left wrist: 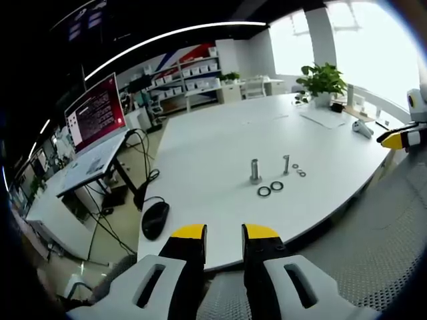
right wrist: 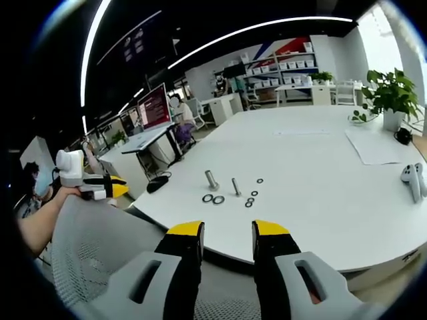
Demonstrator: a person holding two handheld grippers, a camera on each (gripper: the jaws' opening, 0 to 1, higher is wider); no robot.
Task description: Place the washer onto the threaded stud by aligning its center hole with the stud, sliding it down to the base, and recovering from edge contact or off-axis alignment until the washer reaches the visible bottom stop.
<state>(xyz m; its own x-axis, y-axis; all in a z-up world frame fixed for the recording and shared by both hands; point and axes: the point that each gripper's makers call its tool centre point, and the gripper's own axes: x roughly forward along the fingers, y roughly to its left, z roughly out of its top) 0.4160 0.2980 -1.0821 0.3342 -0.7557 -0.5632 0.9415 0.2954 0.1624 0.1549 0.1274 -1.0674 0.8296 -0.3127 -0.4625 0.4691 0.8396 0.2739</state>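
Two metal threaded studs stand upright near the front of the white table [left wrist: 220, 140]: a thick one [left wrist: 255, 171] [right wrist: 211, 180] and a thinner one [left wrist: 286, 164] [right wrist: 235, 187]. Two large dark washers [left wrist: 264, 192] [right wrist: 207, 198] lie flat in front of the thick stud. Several small washers [left wrist: 301, 173] [right wrist: 251, 199] lie beside the thin stud. My left gripper [left wrist: 225, 233] hangs open over the table's edge, well short of the parts, with nothing between its jaws. My right gripper [right wrist: 228, 232] is also open and holds nothing. In the right gripper view a hand holds the left gripper [right wrist: 93, 187] at the far left.
A black mouse [left wrist: 155, 219] [right wrist: 157, 183] lies at the table's corner. A grey mesh chair back [right wrist: 100, 253] stands between me and the table. A potted plant [left wrist: 322, 80], papers [right wrist: 380, 143] and a white device [right wrist: 413, 180] sit farther back. A monitor [left wrist: 97, 113] stands on a side desk.
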